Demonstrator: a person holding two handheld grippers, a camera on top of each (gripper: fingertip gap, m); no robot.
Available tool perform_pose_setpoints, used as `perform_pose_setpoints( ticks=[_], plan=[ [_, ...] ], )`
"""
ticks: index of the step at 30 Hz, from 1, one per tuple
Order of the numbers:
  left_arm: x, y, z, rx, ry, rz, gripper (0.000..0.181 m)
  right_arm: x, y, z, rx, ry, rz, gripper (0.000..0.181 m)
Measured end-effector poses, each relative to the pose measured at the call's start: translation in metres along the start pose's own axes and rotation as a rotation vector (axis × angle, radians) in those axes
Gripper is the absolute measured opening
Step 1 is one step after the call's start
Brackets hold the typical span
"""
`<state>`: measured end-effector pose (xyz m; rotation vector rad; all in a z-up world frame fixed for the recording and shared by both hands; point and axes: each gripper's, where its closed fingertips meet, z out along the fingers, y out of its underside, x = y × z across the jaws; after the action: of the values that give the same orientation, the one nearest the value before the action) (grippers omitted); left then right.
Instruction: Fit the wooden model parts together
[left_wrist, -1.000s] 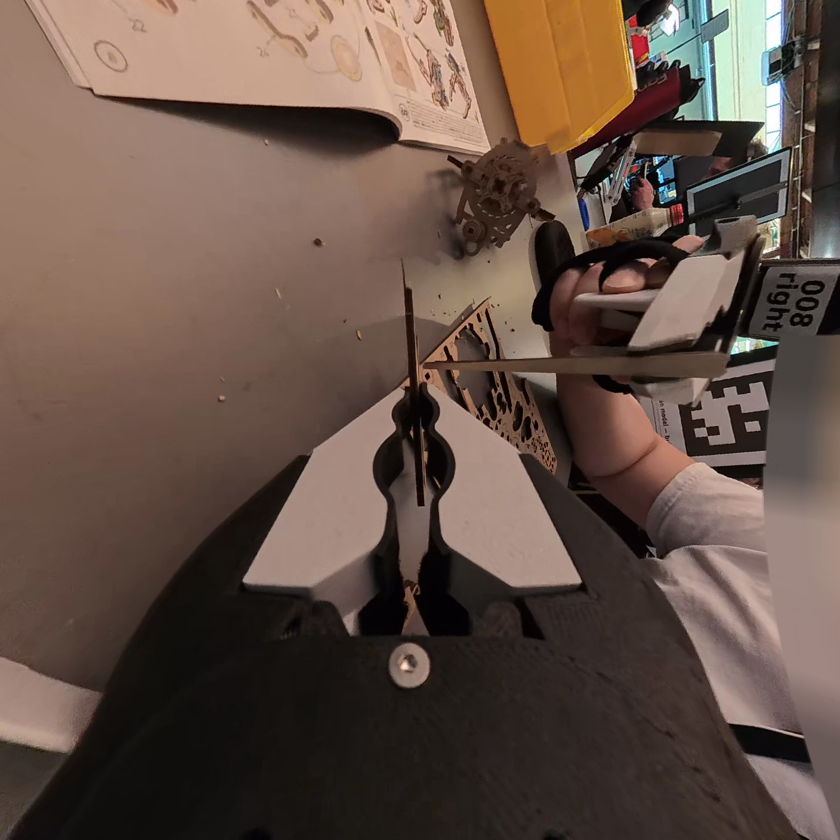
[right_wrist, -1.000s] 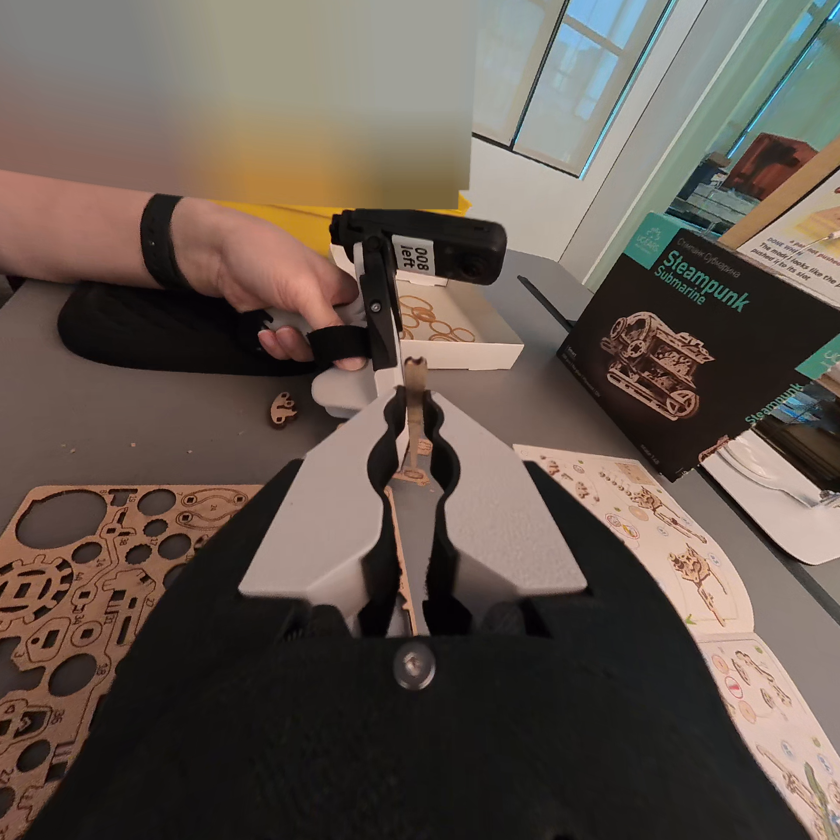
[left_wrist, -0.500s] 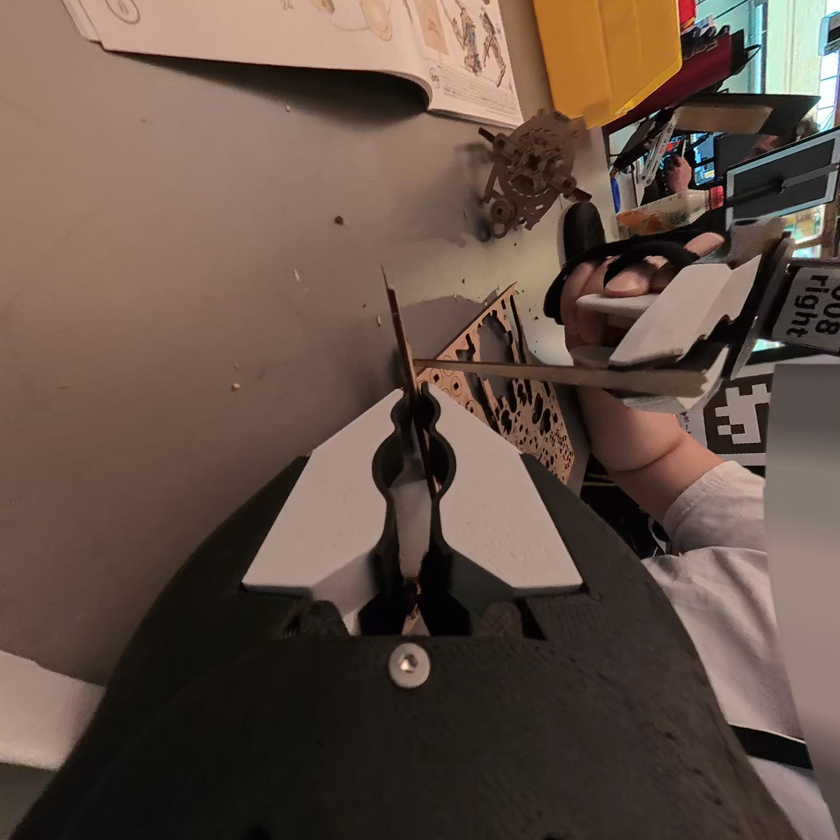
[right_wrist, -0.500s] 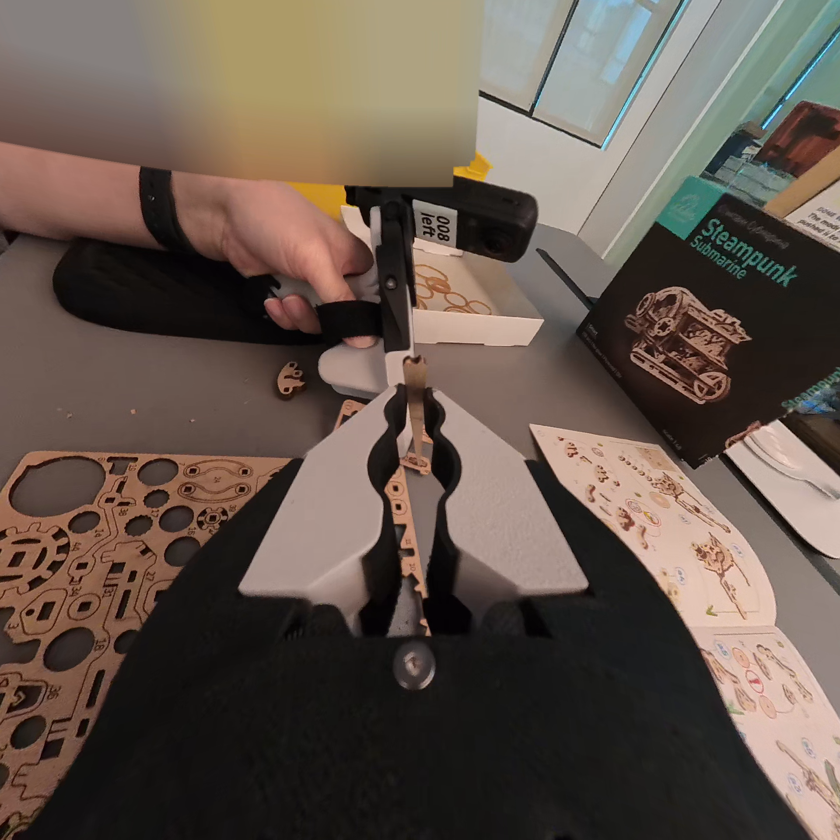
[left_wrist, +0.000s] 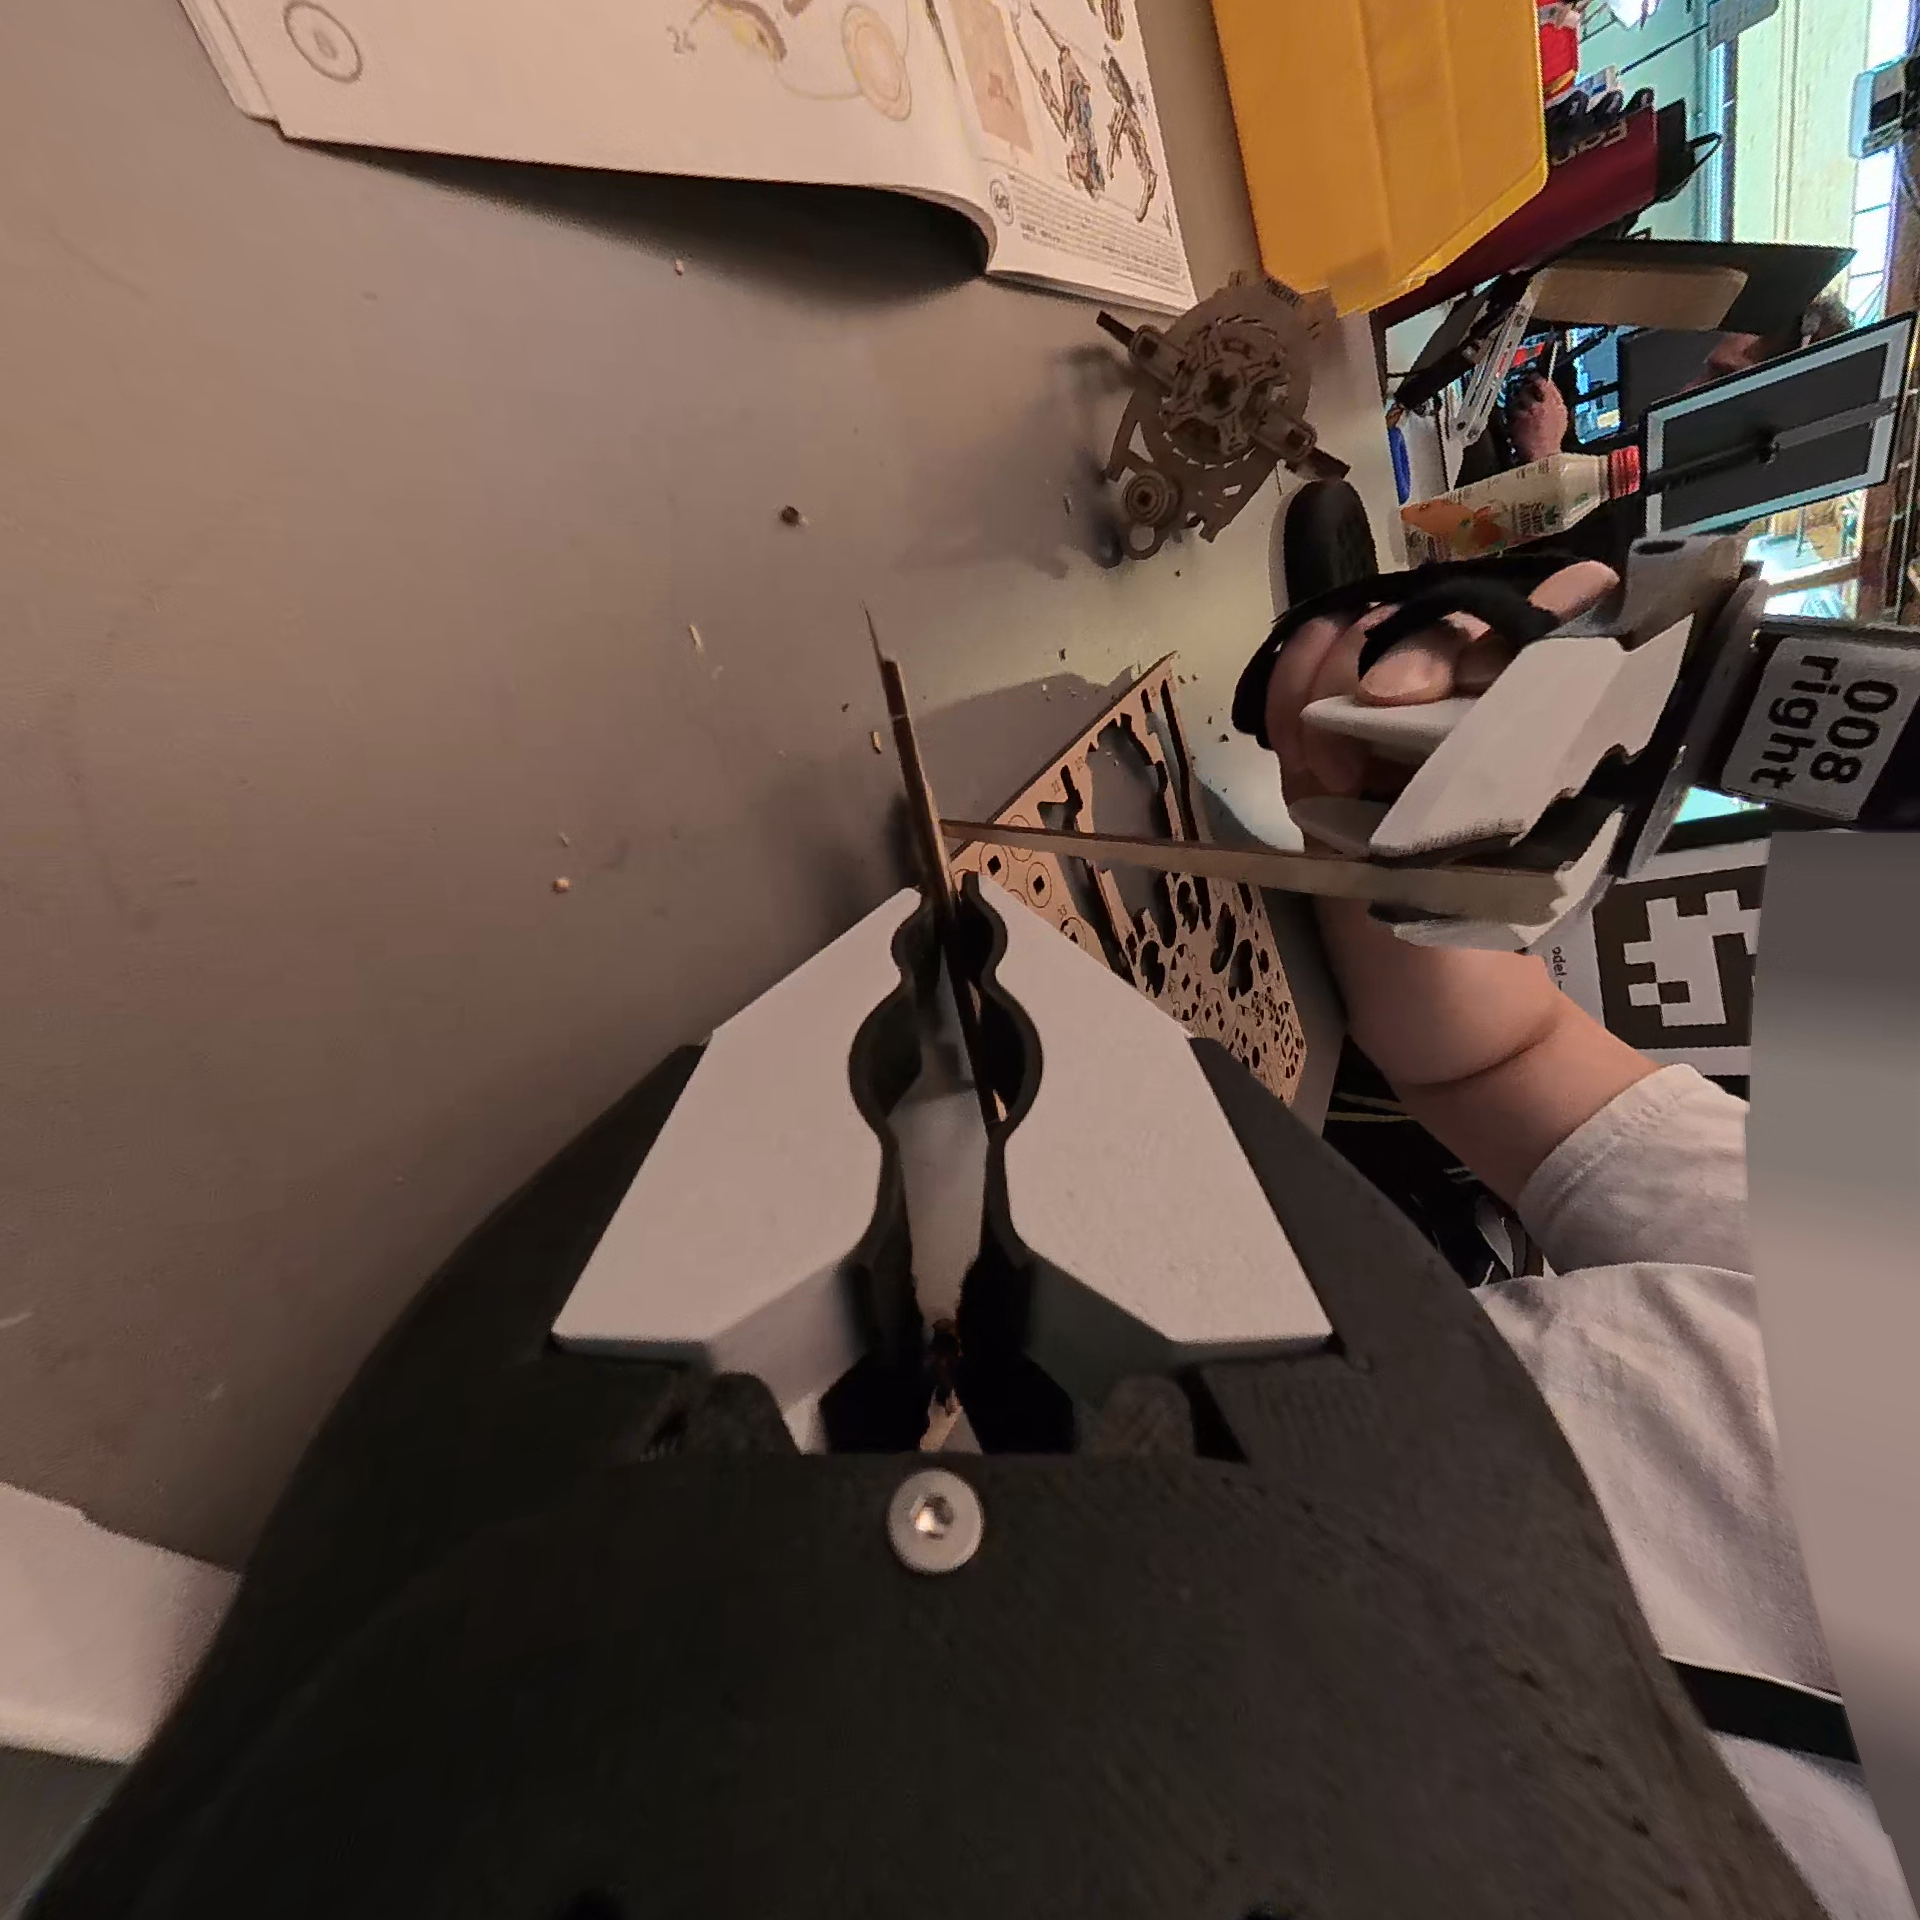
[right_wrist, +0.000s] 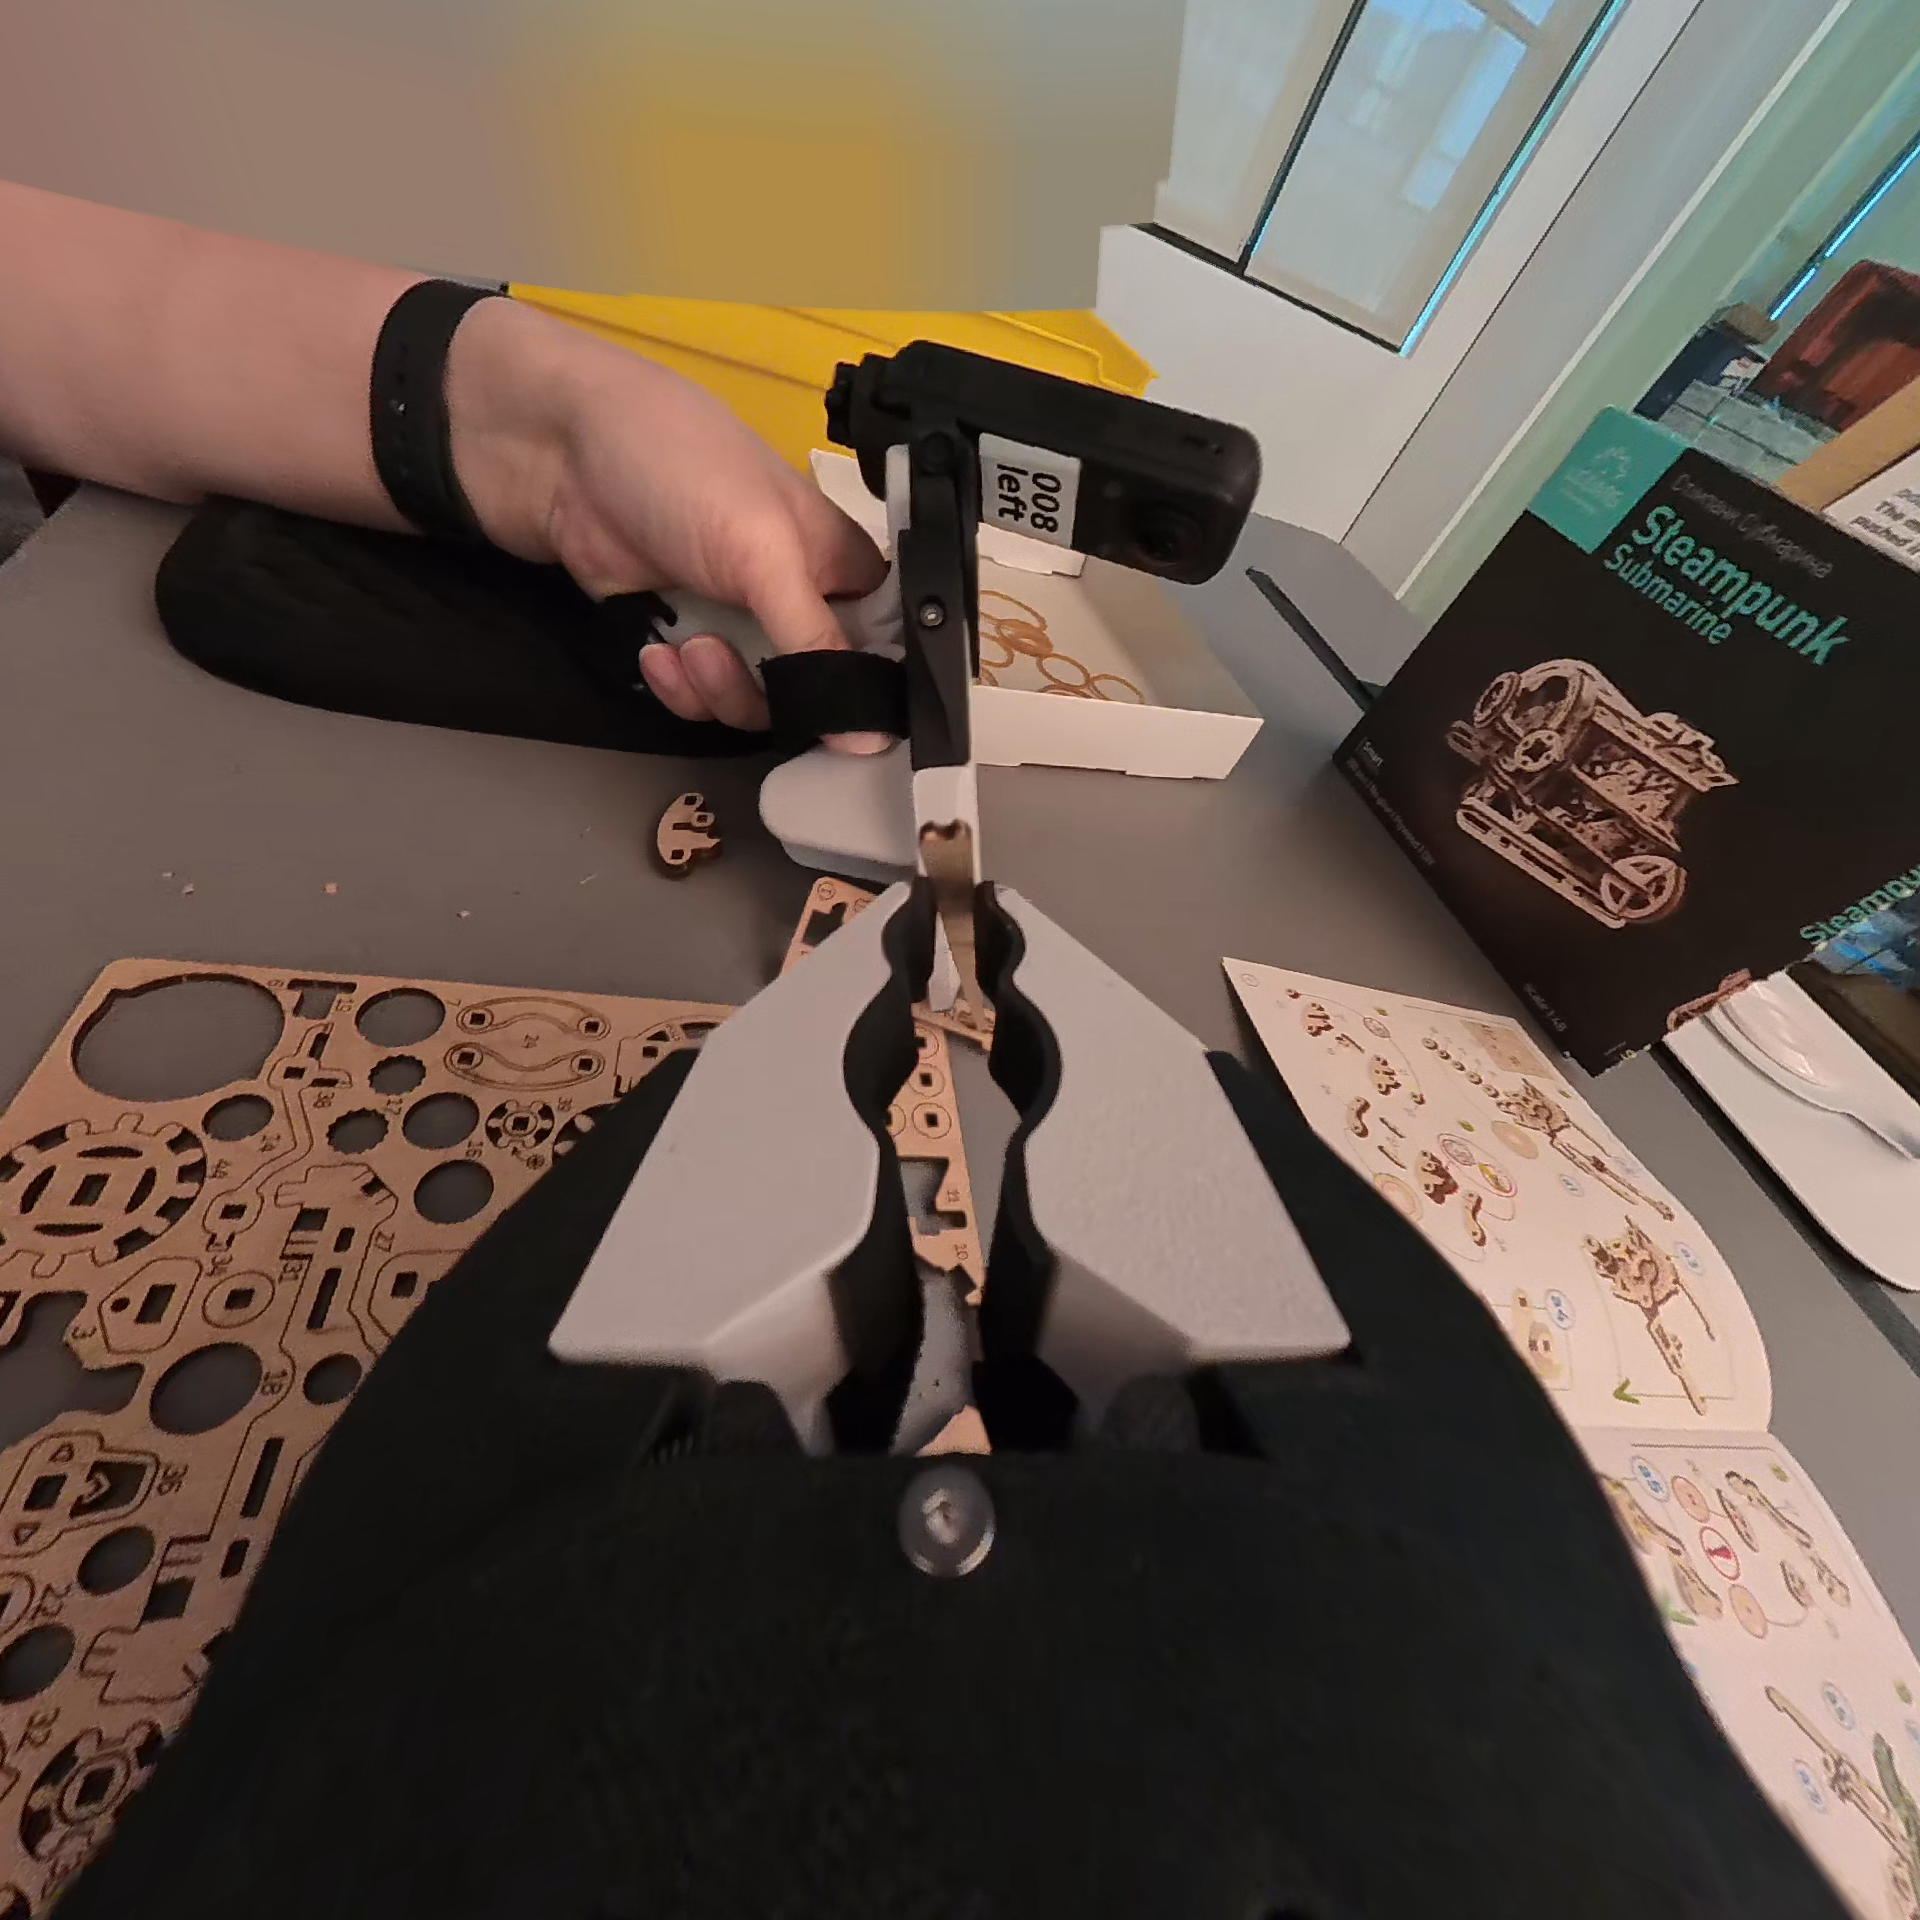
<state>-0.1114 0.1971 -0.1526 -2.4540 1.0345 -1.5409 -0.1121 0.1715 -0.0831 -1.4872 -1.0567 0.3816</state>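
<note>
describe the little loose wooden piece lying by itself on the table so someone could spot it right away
On the grey table, look between the black pad under the person's wrist and the big laser-cut plywood sheet. The small loose wooden piece lies there alone on bare table. Unlike the pale sheet, it is a dark-edged, rounded cut-out, clear of both grippers.

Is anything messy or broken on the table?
Nothing looks broken. Tiny wood crumbs lie scattered on the grey table, likely from popping parts out of the plywood sheet. One small loose wooden piece lies alone beside the sheet.
</note>
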Motion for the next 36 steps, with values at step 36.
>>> perform_pose_setpoints(
  ticks=[36],
  plan=[
    [0.019, 0.007, 0.002, -0.056, 0.154, -0.038, 0.0, 0.029, -0.018, 0.005, 0.187, 0.01, 0.506, 0.001]
  ],
)
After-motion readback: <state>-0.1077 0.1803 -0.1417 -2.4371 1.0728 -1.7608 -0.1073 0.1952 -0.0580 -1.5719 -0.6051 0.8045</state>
